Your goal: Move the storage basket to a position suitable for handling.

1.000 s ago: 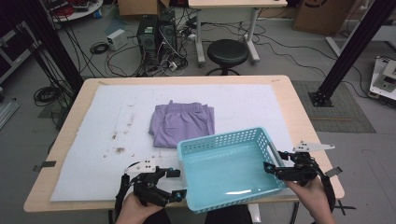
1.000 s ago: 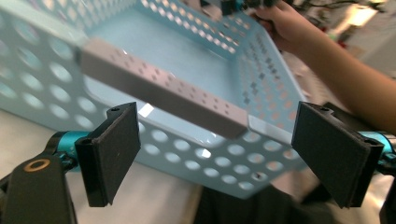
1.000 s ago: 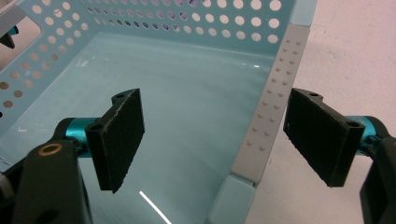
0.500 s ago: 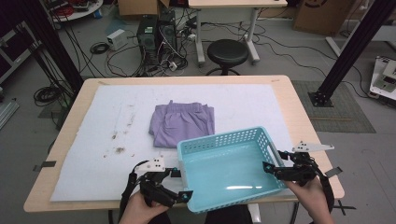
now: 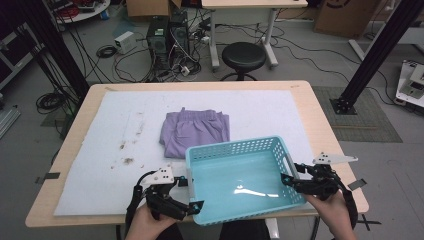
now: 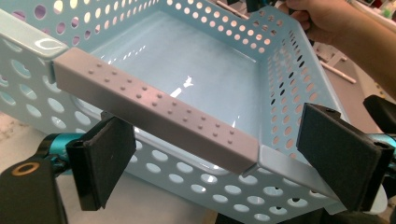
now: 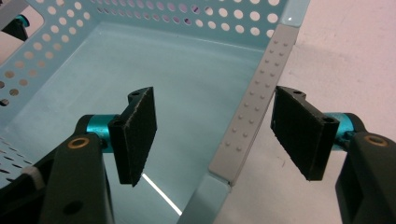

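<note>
1. Sitting at the near edge of the worktop, the light-blue perforated plastic basket has its long axis running from hand to hand — one short end faces each gripper.
2. The right gripper straddles the grey studded handle strip; its jaws have just been closing, pads not yet touching.
3. The left gripper brackets the opposite handle — released, gripping nothing.
</note>
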The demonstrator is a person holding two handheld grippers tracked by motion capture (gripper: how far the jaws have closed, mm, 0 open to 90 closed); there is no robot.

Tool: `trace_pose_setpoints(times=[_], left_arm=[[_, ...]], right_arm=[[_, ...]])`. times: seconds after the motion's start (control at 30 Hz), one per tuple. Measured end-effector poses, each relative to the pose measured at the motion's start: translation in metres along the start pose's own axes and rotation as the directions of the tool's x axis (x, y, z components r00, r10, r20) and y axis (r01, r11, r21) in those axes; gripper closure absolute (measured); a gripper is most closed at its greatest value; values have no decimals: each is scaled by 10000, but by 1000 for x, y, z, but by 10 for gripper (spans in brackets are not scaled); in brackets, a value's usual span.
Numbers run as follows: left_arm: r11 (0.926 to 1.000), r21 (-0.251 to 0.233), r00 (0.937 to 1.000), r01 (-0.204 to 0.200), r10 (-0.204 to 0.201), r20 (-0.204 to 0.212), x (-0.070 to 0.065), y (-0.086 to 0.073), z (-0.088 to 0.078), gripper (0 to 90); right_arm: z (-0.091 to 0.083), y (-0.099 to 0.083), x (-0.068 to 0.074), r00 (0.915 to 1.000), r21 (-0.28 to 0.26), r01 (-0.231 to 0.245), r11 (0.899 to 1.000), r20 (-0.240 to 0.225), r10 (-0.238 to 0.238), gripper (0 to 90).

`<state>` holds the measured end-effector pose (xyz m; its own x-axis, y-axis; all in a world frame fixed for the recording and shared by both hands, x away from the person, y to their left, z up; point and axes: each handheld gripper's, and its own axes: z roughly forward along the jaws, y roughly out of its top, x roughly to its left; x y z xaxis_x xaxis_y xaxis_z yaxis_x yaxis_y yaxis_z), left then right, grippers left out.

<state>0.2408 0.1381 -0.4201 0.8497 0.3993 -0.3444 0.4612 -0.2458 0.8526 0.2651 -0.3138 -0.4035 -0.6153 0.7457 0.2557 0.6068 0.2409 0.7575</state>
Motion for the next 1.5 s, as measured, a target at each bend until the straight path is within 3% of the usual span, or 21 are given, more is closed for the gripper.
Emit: trace_pose_setpoints(times=[0.03, 0.07, 0.1, 0.23, 0.37, 0.6, 0.77, 1.0, 1.23, 1.33, 1.43, 1.5], left_arm=[[10000, 0, 10000, 0, 0, 0, 0, 0, 0, 119], [10000, 47, 10000, 22, -22, -3, 1, -1, 0, 120], [10000, 67, 10000, -56, 57, -35, 0, -1, 0, 120], [9999, 72, 10000, -75, 75, -31, 0, -1, 0, 120], [9998, -61, 9994, -210, 208, -279, 0, 0, -5, 120], [9994, -341, 9987, -98, 81, -504, 1, 7, -20, 120], [9977, -663, 9967, -151, 97, -802, 6, 19, -32, 120], [9967, -812, 9927, 69, -166, -1193, 25, 35, -43, 120], [9920, -1230, 9853, 280, -481, -1637, 55, 57, -54, 120], [9906, -1317, 9778, 363, -624, -1998, 71, 68, -56, 120], [9850, -1643, 9744, 526, -867, -2076, 84, 76, -56, 120], [9829, -1766, 9642, 520, -954, -2473, 98, 87, -55, 121]], right_arm=[[0, 0, 0, 10000, 0, 0, 10000, 0, 0, 323], [4, 0, -4, 9988, 260, -220, 9994, -442, 231, 322], [4, 0, -4, 9980, 328, -285, 9991, -548, 303, 317], [7, 1, 0, 9985, 493, -132, 9987, -518, 157, 290], [5, 1, 4, 9980, 366, -68, 9993, -621, 91, 311], [-1, 13, 21, 9971, -403, -30, 9992, -757, -1, 316], [3, 24, 28, 9980, -434, 27, 9991, -624, -54, 313], [21, 51, 33, 9986, -529, -128, 9985, -513, 101, 305], [41, 82, 33, 9988, -691, -219, 9974, -463, 188, 300], [49, 91, 31, 9987, -711, -291, 9970, -443, 260, 300], [62, 103, 28, 9984, -707, -471, 9964, -344, 448, 300], [74, 114, 24, 9976, -705, -648, 9954, -275, 629, 300]])
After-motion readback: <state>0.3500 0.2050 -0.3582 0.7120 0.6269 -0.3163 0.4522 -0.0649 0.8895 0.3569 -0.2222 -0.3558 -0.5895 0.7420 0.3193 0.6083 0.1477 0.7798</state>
